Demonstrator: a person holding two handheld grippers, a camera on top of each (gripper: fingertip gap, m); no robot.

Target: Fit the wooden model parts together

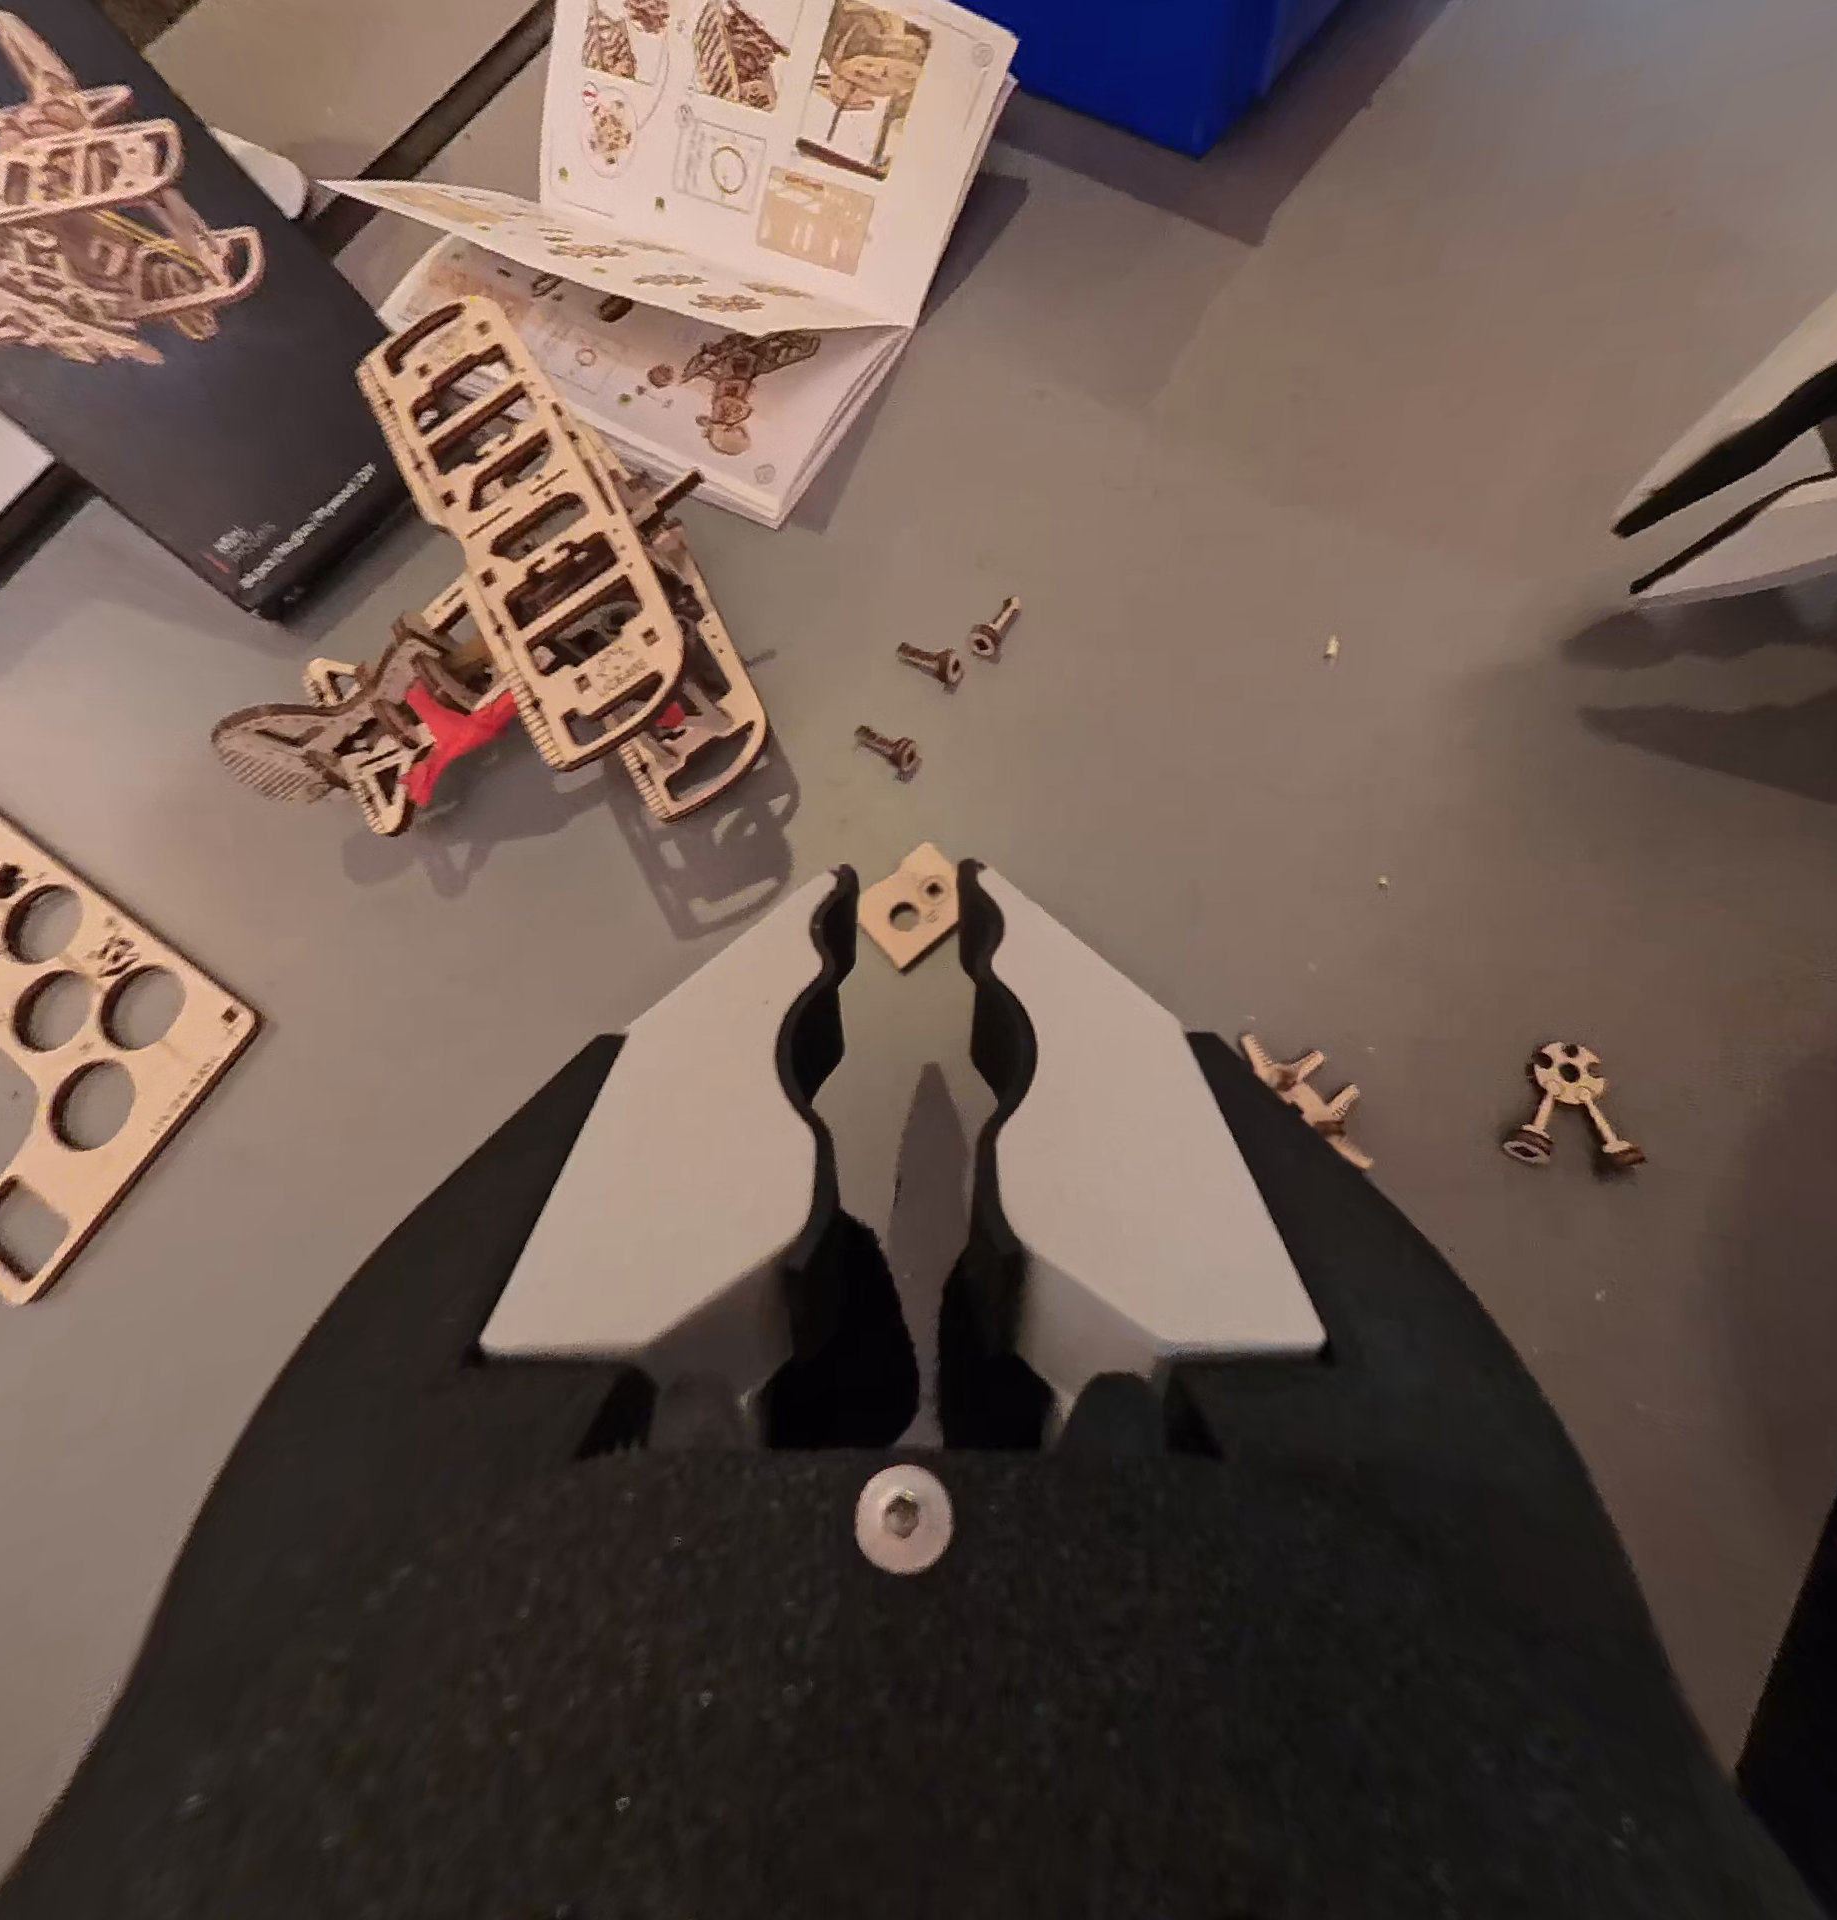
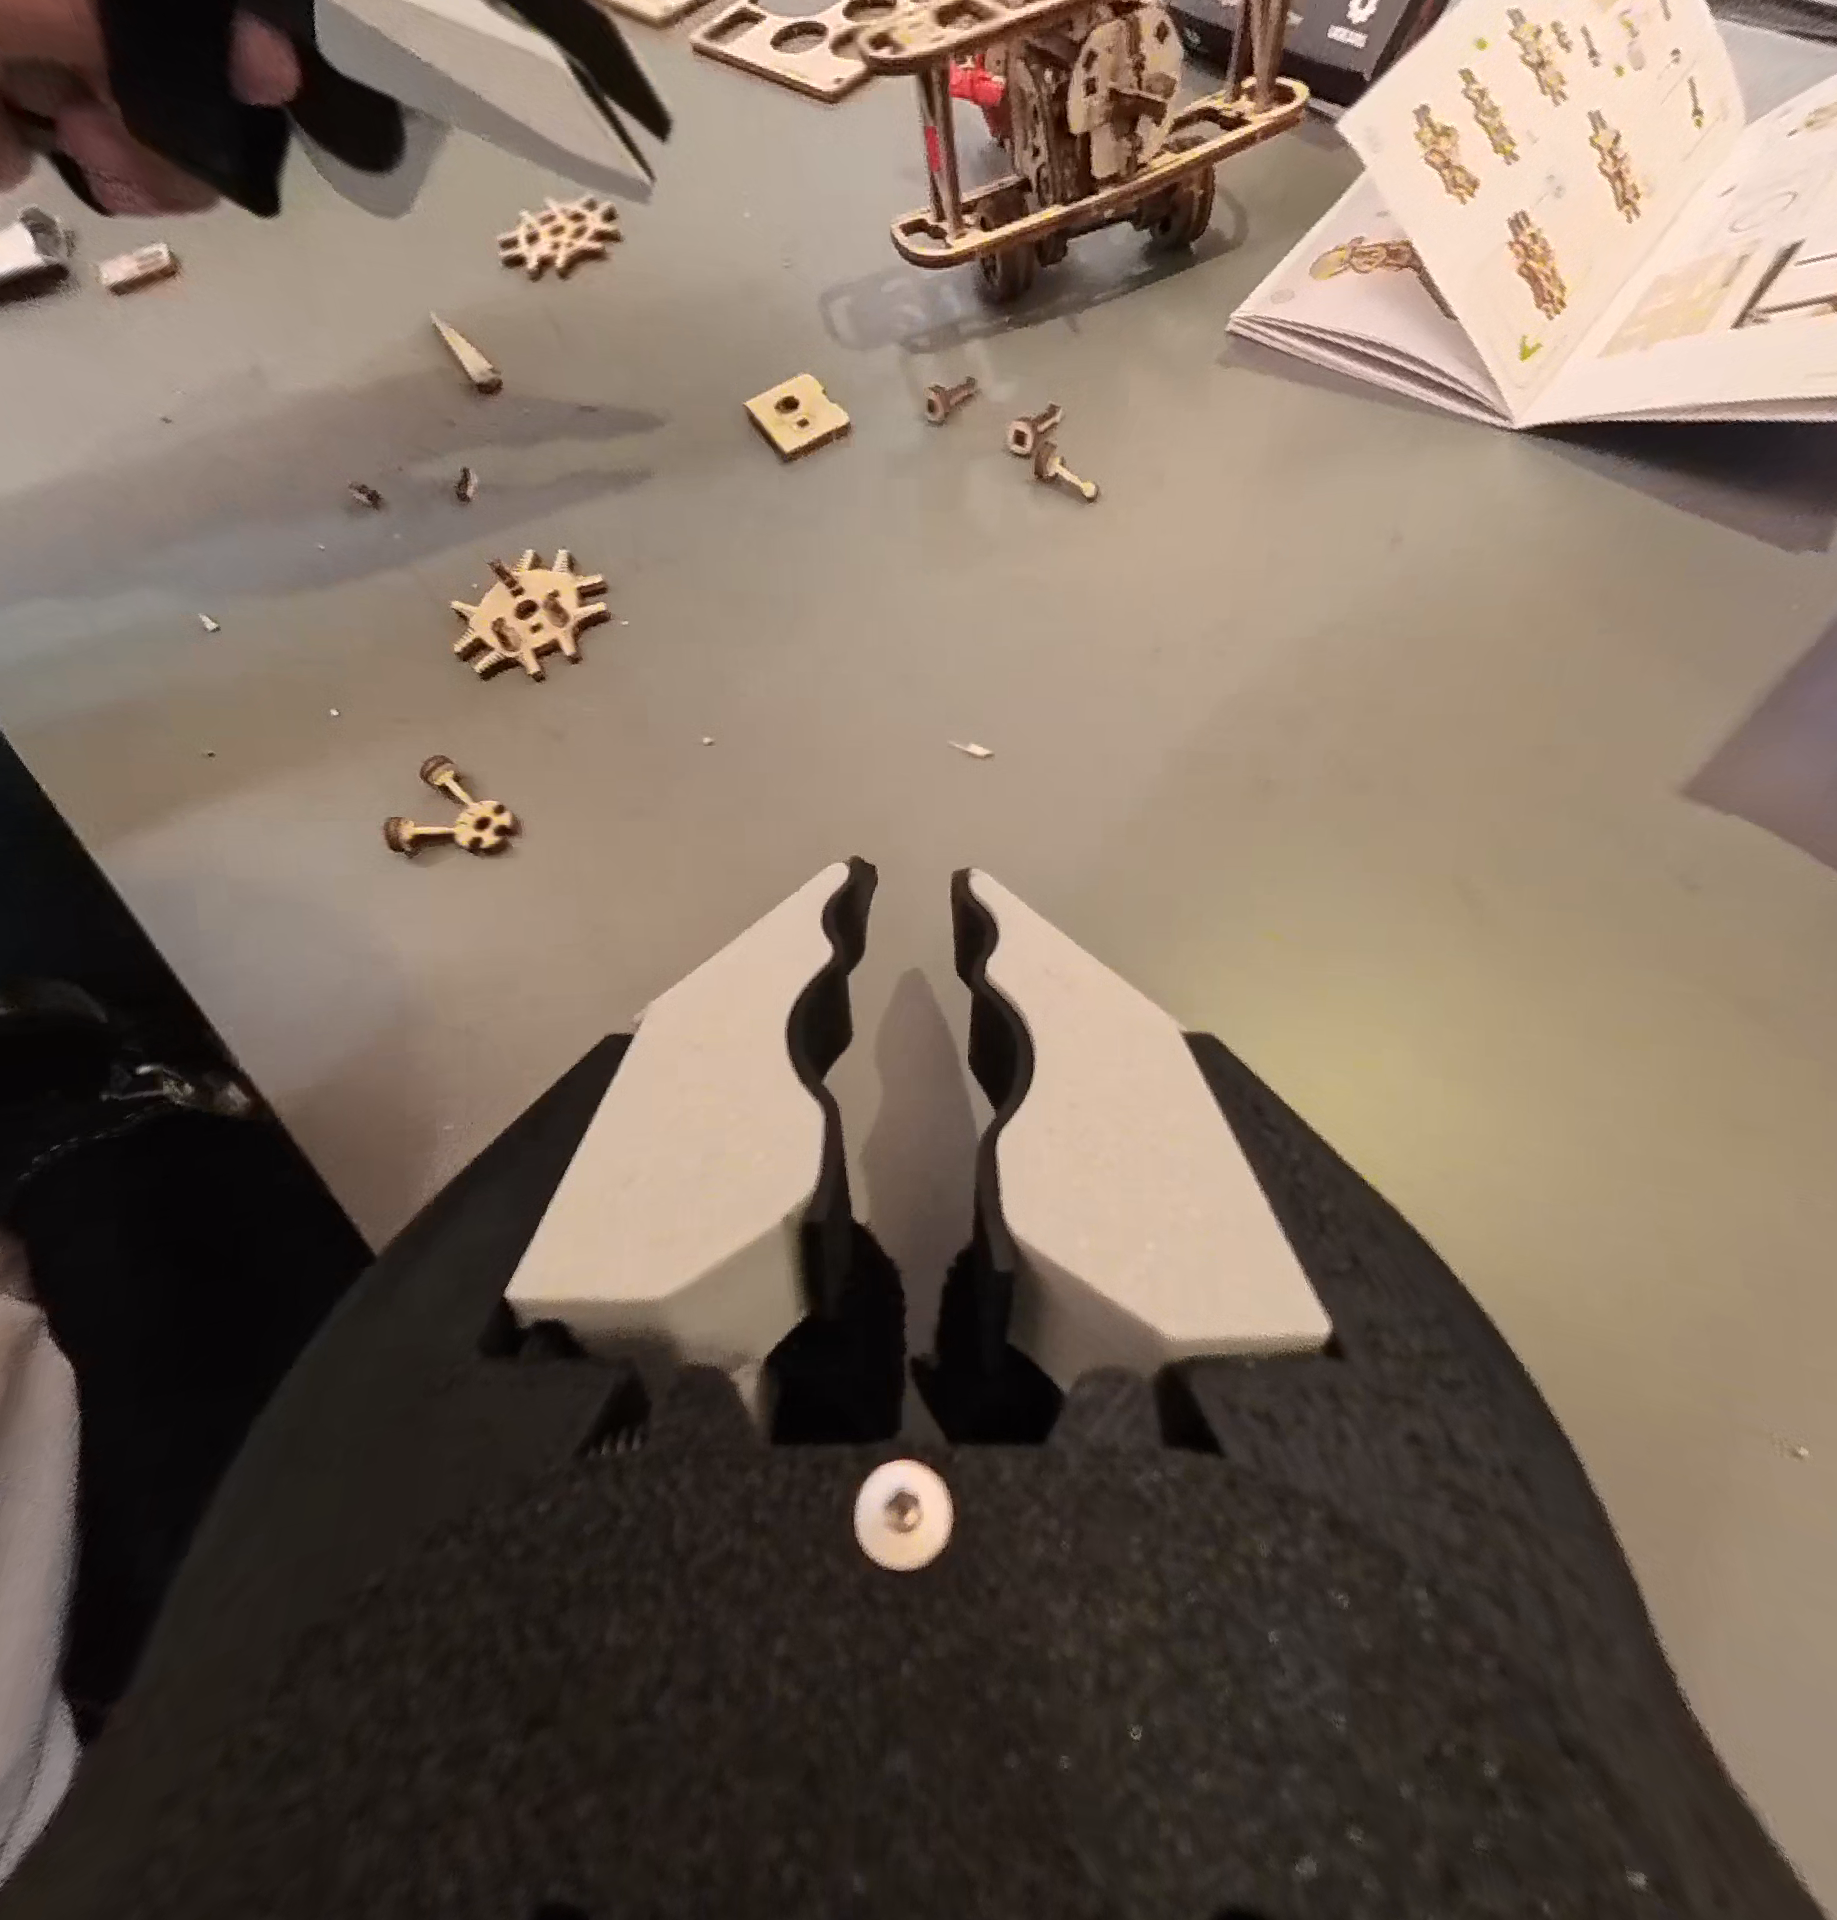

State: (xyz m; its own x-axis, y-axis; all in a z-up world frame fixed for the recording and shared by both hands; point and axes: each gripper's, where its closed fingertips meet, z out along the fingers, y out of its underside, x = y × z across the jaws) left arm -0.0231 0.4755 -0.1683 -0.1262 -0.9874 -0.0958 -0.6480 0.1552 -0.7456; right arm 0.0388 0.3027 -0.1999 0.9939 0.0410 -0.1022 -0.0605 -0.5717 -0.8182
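A part-built wooden biplane model [image 1: 540, 582] with a red figure stands on the grey table [image 1: 1205, 831]; it also shows in the right wrist view [image 2: 1080, 135]. A small square wooden plate [image 1: 909, 906] with holes lies flat on the table; it also shows in the right wrist view [image 2: 798, 416]. My left gripper [image 1: 906, 883] is open and empty, hovering above that plate, which shows between its fingertips. Three small pegs [image 1: 929, 662] lie just beyond. My right gripper [image 2: 911, 878] is open and empty over bare table, off to the right [image 1: 1724, 499].
A spiked gear piece [image 2: 529, 618], a two-legged piece [image 2: 457, 816] and a lattice piece [image 2: 561, 237] lie loose. A punched-out sheet [image 1: 72, 1039] is at the left, an open booklet [image 1: 748, 260] and a black box [image 1: 145, 312] behind, a blue bin [image 1: 1153, 52] at the back. There is about 20 cm between the tips of the two grippers. My left tips are roughly 10 cm from the spiked gear piece [image 2: 529, 618].
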